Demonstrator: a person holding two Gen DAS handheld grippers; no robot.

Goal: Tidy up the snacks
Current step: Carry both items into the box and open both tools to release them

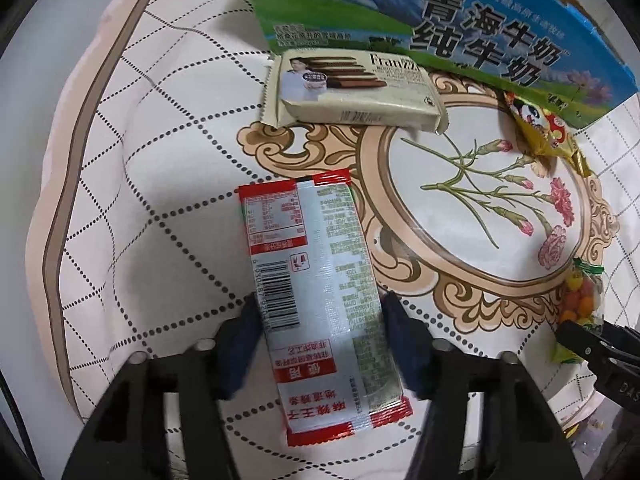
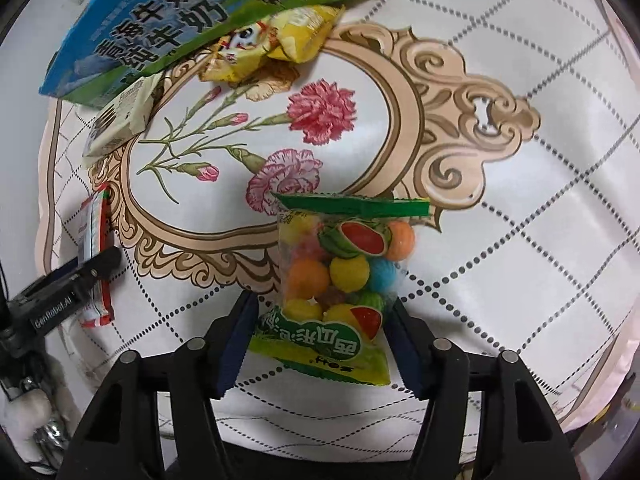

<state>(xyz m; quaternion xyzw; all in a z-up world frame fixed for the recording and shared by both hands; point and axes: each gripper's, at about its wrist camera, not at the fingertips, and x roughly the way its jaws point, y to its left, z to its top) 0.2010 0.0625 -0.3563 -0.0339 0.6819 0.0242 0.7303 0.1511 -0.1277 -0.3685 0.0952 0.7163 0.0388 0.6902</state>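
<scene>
A red and silver snack packet (image 1: 316, 264) lies back side up on the patterned cloth (image 1: 160, 184). My left gripper (image 1: 320, 304) points straight down with its blue pads against the packet's two long edges. A clear bag of coloured gum balls (image 2: 340, 264) with a green top strip lies between the pads of my right gripper (image 2: 322, 304), which touch its sides. In the left wrist view the gum ball bag (image 1: 582, 300) and a right gripper finger (image 1: 580, 338) show at the right edge. The right wrist view catches the red packet (image 2: 94, 236) and a left gripper finger (image 2: 100, 262) at its left.
A blue and green milk carton box (image 1: 480, 28) stands at the far side of the cloth. Against it lie a cream wafer pack (image 1: 352, 92) and a yellow snack bag (image 1: 540, 132). The floral oval (image 1: 480, 200) in the cloth's middle holds nothing.
</scene>
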